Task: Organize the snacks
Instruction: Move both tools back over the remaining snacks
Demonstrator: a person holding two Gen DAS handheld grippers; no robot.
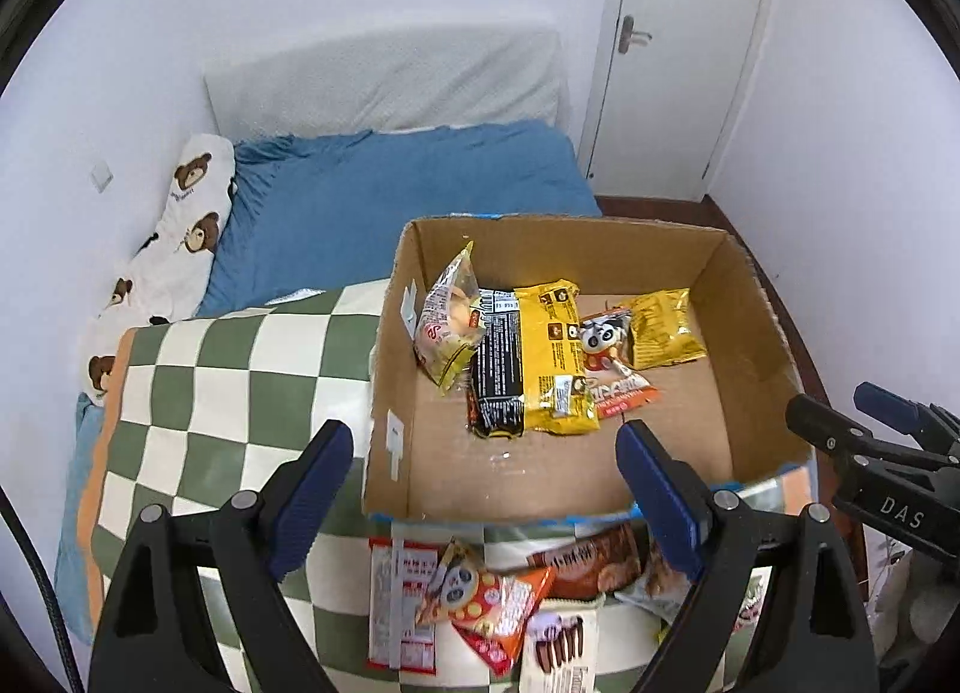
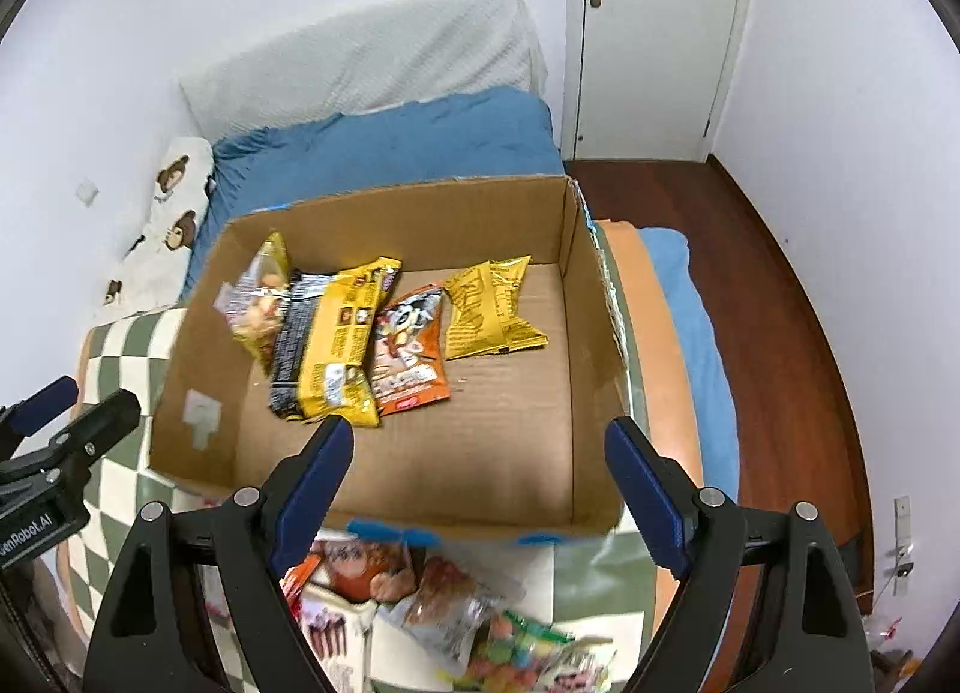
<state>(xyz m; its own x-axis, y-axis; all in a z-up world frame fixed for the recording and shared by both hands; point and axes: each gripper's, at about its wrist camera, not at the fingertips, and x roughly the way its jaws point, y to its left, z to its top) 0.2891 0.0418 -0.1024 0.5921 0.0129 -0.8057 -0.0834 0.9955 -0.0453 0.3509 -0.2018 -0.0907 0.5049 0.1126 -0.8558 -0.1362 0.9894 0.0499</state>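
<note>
An open cardboard box sits on a green-and-white checked blanket. Inside lie several snack packs: a clear-and-yellow bag, a black pack, a yellow pack, an orange panda pack and a gold bag. More packs lie on the blanket in front of the box. My left gripper is open and empty above the box's front wall. My right gripper is open and empty over the box floor.
The checked blanket lies on a bed with a blue sheet and a bear-print pillow. A white door and wooden floor are to the right. The right gripper shows at the left wrist view's right edge.
</note>
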